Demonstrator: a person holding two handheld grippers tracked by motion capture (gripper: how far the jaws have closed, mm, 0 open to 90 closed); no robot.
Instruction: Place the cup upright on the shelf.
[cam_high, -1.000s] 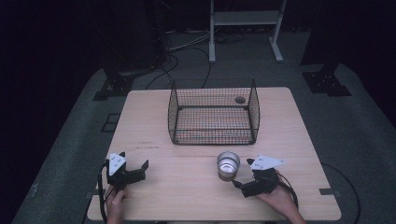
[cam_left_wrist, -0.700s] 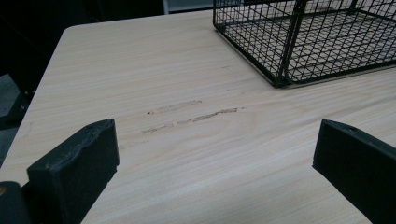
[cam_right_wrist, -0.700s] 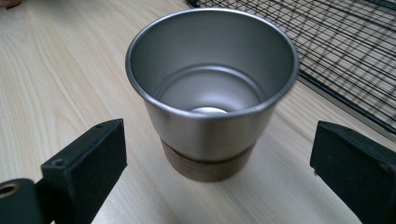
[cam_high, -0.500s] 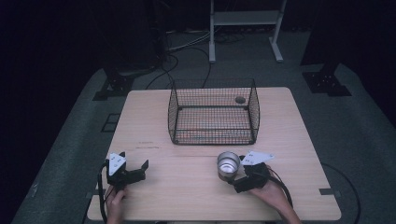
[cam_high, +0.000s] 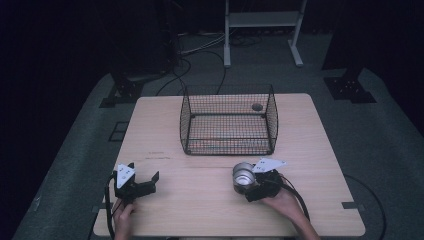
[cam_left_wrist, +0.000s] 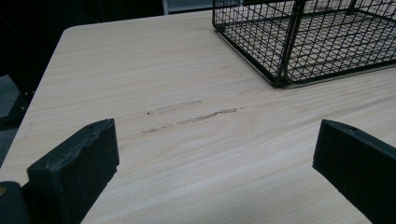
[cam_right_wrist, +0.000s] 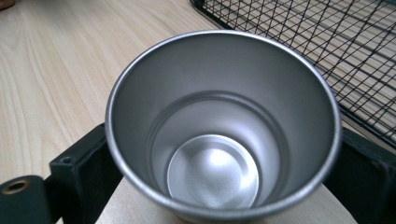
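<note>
A shiny metal cup (cam_high: 244, 175) stands upright and empty on the wooden table (cam_high: 200, 215), in front of the wire basket (cam_high: 227, 150). My right gripper (cam_high: 246, 183) reaches it from the right. Its jaws have just been closing with the cup (cam_right_wrist: 219, 116) between them, and in the right gripper view both black jaws lie against the cup's sides. My left gripper (cam_high: 143, 171) rests on the table at the front left. It is open with bare wood between its jaws (cam_left_wrist: 215, 158).
The black wire basket (cam_left_wrist: 303, 42) stands open-topped at the table's middle back, a small dark round thing (cam_high: 257, 106) at its far right corner. Scuff marks (cam_left_wrist: 196, 114) cross the wood ahead of the left gripper. Cables and stand legs lie on the floor beyond.
My right gripper has slid left to the cup, and its jaws now flank the cup. The left gripper has stayed where it was.
</note>
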